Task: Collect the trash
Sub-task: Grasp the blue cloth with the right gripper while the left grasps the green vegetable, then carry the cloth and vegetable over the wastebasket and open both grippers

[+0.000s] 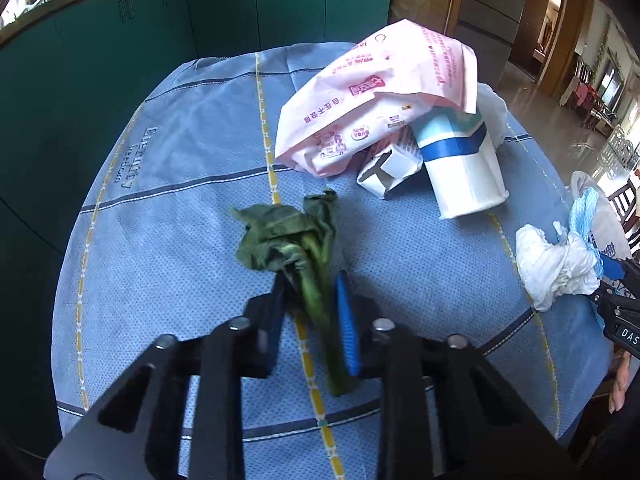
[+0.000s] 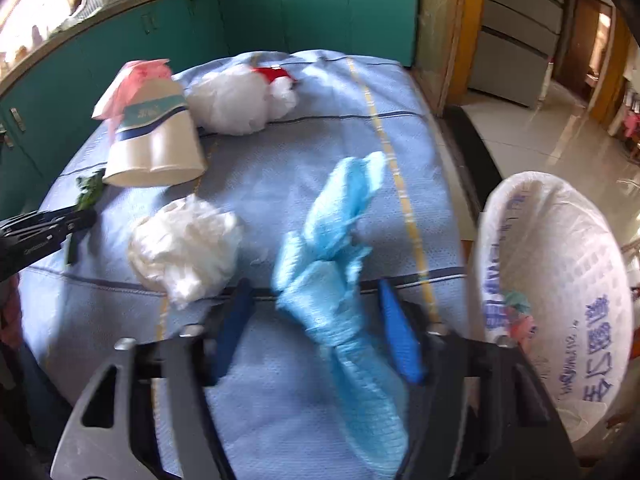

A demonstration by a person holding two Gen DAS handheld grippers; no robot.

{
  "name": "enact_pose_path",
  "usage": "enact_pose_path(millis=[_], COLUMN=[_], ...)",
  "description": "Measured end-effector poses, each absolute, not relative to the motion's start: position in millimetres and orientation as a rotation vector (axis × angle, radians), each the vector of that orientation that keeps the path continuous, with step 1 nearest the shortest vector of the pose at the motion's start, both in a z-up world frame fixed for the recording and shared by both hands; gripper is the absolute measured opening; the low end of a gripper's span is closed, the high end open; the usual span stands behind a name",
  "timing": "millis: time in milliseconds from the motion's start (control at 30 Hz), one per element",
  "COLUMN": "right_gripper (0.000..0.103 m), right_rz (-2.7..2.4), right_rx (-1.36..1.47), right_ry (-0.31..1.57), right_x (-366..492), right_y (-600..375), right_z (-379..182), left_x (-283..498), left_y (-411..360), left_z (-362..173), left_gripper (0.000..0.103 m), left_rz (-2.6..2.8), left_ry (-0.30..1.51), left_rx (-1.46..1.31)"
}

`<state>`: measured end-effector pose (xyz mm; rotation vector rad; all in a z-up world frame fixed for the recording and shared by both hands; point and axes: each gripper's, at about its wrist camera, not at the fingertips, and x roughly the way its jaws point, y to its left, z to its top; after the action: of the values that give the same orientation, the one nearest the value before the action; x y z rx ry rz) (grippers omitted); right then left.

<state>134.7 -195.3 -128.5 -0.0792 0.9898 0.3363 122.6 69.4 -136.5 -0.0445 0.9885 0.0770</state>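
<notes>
A wilted green leaf with a long stalk (image 1: pixel 316 308) lies on the blue tablecloth (image 1: pixel 180 200). My left gripper (image 1: pixel 310 280) is shut on the stalk, with the leafy end sticking out past the fingertips. In the right wrist view a crumpled blue wipe (image 2: pixel 340 264) lies lengthwise between the fingers of my right gripper (image 2: pixel 314 286). That gripper is open, with a gap on each side of the wipe. A white crumpled tissue (image 2: pixel 184 248) sits just left of it. The white trash bag (image 2: pixel 560 280) gapes at the right, beyond the table edge.
A pink package (image 1: pixel 380 92), a tipped paper cup (image 1: pixel 464 168) and a small white carton (image 1: pixel 388 172) are piled at the far side. A white plastic bag with red (image 2: pixel 240 100) lies behind them. Green cabinets (image 1: pixel 240 8) stand beyond the table. Tiled floor lies to the right.
</notes>
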Motion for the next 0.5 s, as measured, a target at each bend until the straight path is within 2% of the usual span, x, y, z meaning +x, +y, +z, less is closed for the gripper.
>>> enact_pose_path(millis=[33, 100, 500], right_gripper=[0.041, 0.034, 0.033], right_rz=[0.354, 0.362, 0.373], right_rx=[-0.07, -0.082, -0.095], right_ry=[0.995, 0.987, 0.86], right_x=[134.1, 132.3, 106.1], right_y=[-194.0, -190.9, -200.4], right_z=[-129.6, -130.0, -80.2], left_x=[121.2, 118.8, 96.2], left_y=[70.4, 74.5, 58.3], left_z=[-135.9, -133.2, -78.6], left_gripper=[0.016, 0.015, 0.015], left_rz=[0.071, 0.062, 0.061], left_ry=[0.988, 0.979, 0.837], left_rx=[-0.046, -0.064, -0.03])
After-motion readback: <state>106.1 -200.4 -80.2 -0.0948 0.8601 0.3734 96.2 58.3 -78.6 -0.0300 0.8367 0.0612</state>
